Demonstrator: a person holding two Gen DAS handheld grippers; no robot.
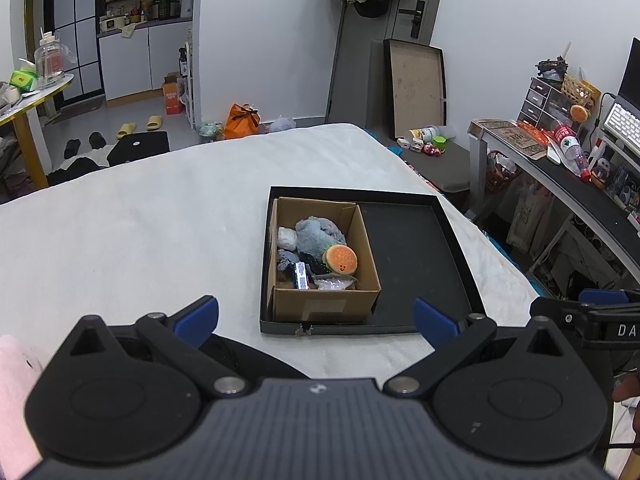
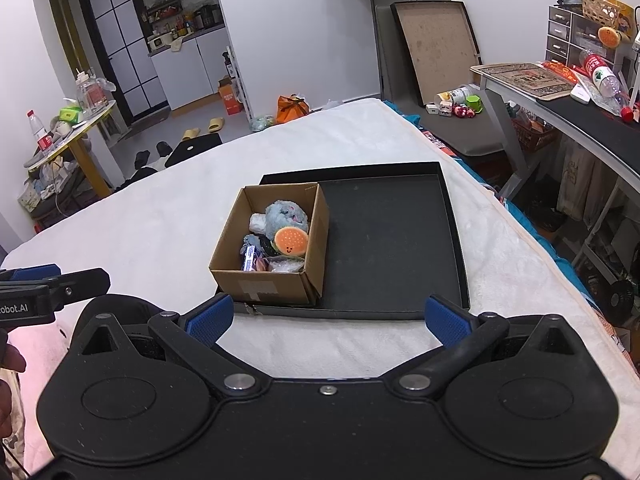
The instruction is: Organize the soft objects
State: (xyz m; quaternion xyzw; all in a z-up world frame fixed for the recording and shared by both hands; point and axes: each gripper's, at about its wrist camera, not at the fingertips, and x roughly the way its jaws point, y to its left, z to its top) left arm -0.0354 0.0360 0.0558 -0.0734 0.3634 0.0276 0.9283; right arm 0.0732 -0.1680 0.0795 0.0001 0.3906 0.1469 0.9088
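A brown cardboard box [image 1: 362,240] [image 2: 318,236] stands in the left half of a shallow black tray [image 1: 416,252] [image 2: 392,240] on a white bed. Inside it lie a grey-blue plush [image 1: 316,232] [image 2: 286,216], an orange burger plush [image 1: 340,259] [image 2: 290,241], a small blue-and-white packet [image 1: 301,275] [image 2: 251,258] and some crumpled plastic. My left gripper [image 1: 316,318] hovers open near the tray's front edge, holding nothing. The right gripper [image 2: 328,316] is open too, just short of the tray's front rim. Each gripper shows at the edge of the other's view.
The white blanket [image 1: 140,220] [image 2: 160,216] spreads wide to the left of the tray. Something pink and soft [image 1: 14,392] lies at the lower left. A cluttered desk [image 1: 560,160] [image 2: 580,108] stands to the right of the bed, and slippers, bags and a yellow table [image 2: 80,140] occupy the floor beyond.
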